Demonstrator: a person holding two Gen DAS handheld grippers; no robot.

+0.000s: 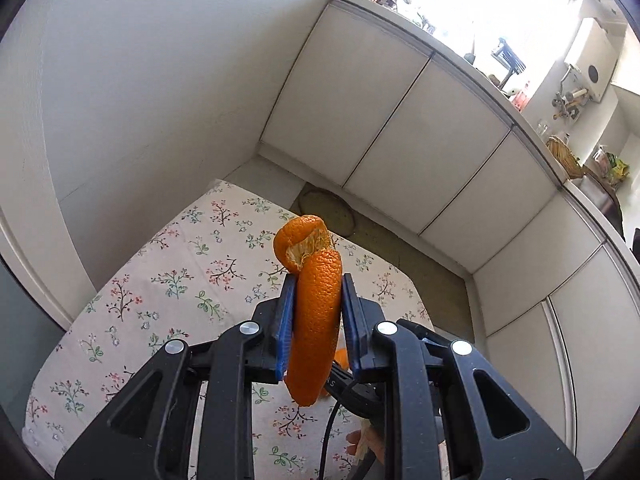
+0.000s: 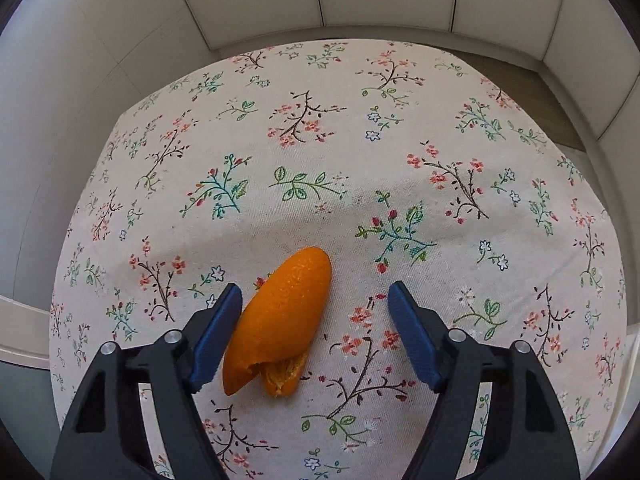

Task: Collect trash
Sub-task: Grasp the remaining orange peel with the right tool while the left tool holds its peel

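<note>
1. Peel on the tabletop: a curled piece of orange peel (image 2: pixel 280 320) lies on the flowered cloth (image 2: pixel 360 152), rind up and torn pith end toward the camera, well in from every edge of the tabletop and nearer the near edge than the far one.
2. Right gripper (image 2: pixel 316 332) points steeply down over it, jaws spread. The peel sits between them but off-centre: it touches or nearly touches the left pad, while the right pad stands well apart on bare cloth.
3. To do this pick well, I judge the gripper should shift a little to the left pad's side so the peel is centred. Then it can go down until the tips just meet the cloth and close across the peel's narrow width.
4. Close gently: the peel is springy and hollow, so it will flatten rather than resist. Snagging the cloth is the likely fault.
5. Left gripper (image 1: pixel 318 304) is raised above the tabletop, jaws pinching a second long strip of peel (image 1: pixel 316 320) that stands upright between the pads, and it should hold firm meanwhile.
6. No bin shows in either view.
</note>
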